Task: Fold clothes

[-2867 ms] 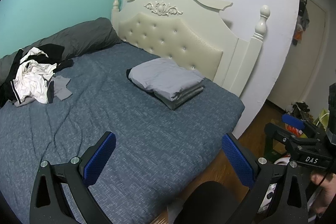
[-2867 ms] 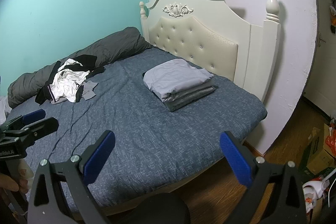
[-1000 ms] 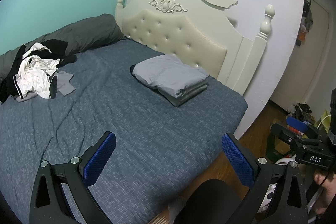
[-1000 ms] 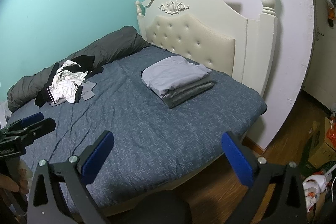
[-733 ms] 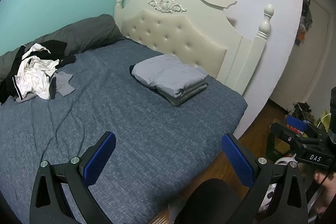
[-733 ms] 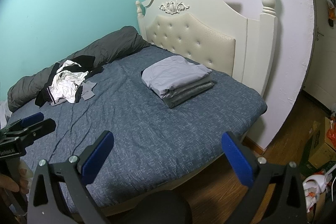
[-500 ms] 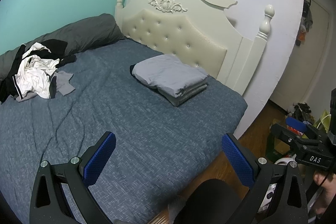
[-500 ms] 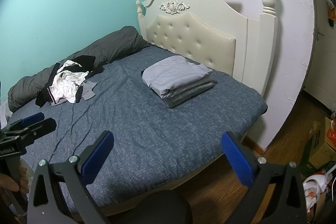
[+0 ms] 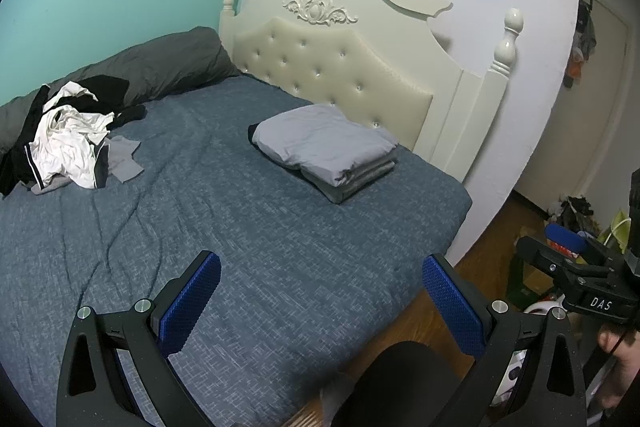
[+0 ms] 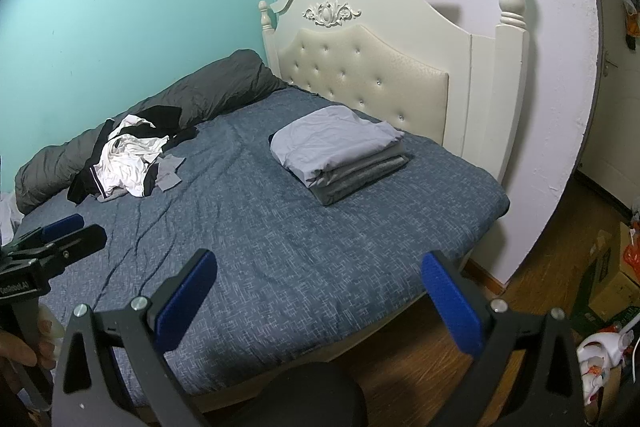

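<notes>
A: Grippers?
B: Left gripper (image 9: pixel 320 303) wide apart, nothing between the pads. Right gripper (image 10: pixel 320 303) same, wide and empty. Both hover off the near edge of the bed (image 9: pixel 280 267).
A: Clothes?
B: Folded stack (image 9: pixel 326 151) straight ahead beyond the fingers, near the headboard (image 9: pixel 340 67). Unfolded pile (image 9: pixel 72 139) far left of the left finger, against the grey duvet (image 9: pixel 160 63).
A: Contact?
B: None. Both well apart from the cloth.

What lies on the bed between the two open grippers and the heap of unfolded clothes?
Nothing visible: only bare blue bedspread separates the left gripper and right gripper from the unfolded clothes.
</notes>
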Available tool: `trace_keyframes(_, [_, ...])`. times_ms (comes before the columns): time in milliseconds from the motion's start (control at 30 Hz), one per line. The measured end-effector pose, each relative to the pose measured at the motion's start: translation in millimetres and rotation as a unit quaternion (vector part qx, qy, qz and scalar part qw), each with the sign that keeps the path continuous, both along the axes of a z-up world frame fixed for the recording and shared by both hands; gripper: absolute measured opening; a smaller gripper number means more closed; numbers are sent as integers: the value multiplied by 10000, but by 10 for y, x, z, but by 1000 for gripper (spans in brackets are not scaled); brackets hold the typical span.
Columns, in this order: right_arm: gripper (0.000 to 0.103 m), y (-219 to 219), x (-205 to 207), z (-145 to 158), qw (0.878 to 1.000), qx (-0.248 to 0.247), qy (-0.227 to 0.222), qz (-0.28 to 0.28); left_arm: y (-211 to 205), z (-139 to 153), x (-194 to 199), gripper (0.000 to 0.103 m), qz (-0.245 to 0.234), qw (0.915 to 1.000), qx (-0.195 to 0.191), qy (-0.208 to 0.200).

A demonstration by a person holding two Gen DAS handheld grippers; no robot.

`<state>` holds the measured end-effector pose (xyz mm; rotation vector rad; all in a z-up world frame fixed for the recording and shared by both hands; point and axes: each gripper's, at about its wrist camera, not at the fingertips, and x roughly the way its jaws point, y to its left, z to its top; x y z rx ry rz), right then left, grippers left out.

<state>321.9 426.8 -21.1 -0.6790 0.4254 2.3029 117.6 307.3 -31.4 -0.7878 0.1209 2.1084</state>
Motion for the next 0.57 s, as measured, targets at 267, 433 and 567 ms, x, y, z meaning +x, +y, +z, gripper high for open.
trace_keyframes(267, [103,6,3,-5,10000,-1,0,0,-12,6,1,103,-18,10000,25,-2])
trace_keyframes(433, [103,4,-6,3,10000,-5,-1,1,-11,6,-1,103,-11,10000,41,-17])
trace_keyframes(567, [103,10,-8,11,10000,1,-1,1,-11,17,0,103,-11,10000,28,0])
